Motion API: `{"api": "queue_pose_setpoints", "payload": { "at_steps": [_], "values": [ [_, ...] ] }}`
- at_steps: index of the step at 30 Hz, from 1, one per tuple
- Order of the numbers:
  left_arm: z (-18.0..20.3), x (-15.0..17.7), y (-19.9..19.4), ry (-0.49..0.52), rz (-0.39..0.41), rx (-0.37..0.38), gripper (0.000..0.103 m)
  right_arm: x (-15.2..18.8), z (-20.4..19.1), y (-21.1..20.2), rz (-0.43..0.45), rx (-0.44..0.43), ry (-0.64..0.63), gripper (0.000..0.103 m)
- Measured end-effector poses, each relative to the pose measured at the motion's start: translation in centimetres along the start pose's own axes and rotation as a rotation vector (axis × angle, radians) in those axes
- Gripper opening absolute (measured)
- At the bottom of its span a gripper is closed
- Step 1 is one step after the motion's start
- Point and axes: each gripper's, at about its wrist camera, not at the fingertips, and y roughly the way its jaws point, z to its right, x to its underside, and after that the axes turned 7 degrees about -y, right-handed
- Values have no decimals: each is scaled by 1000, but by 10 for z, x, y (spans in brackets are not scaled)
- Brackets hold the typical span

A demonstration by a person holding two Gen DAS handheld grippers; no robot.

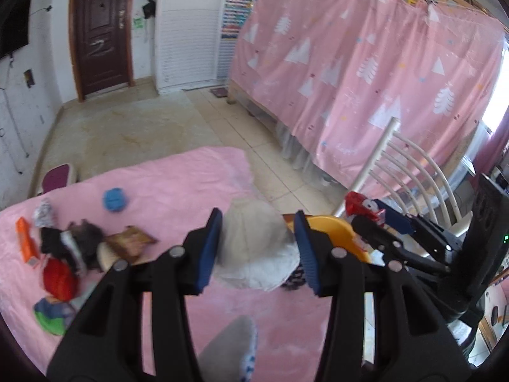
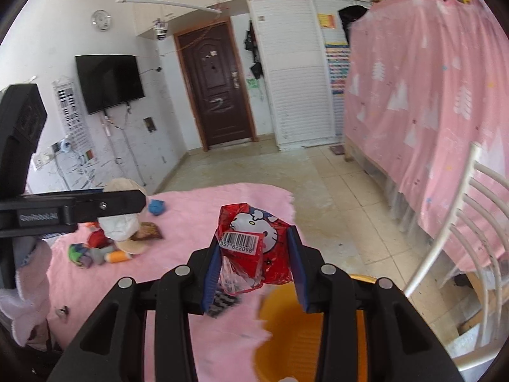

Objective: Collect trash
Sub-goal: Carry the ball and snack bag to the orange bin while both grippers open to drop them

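Over pink blanket [image 1: 178, 178], left hand-held gripper [image 1: 257, 222] clamps white wad [image 1: 254, 254], right hand-held gripper [image 2: 254, 238] red wrapper [image 2: 251, 242].

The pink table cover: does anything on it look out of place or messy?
Yes. A loose heap of small items lies scattered on the pink cover's left part, with a blue crumpled piece apart from it. Nothing looks spilled.

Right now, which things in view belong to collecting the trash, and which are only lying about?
Belong to the job:
- red wrapper, held in the right tool
- white crumpled paper, held in the left tool
- orange bin

Lying about:
- blue ball
- orange box
- white chair
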Motion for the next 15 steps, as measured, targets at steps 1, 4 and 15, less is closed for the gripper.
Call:
{"api": "queue_pose_setpoints", "payload": {
  "at_steps": [1,4,15],
  "values": [
    [12,-1,7,12,-12,12,44,4,7,0,-6,11,6,29],
    [42,-1,28,46,-52,44,44,17,32,4,-31,31,42,29],
    [111,5,101,113,-200,87,64,63,80,25,-110,31,150,37]
  ]
}}
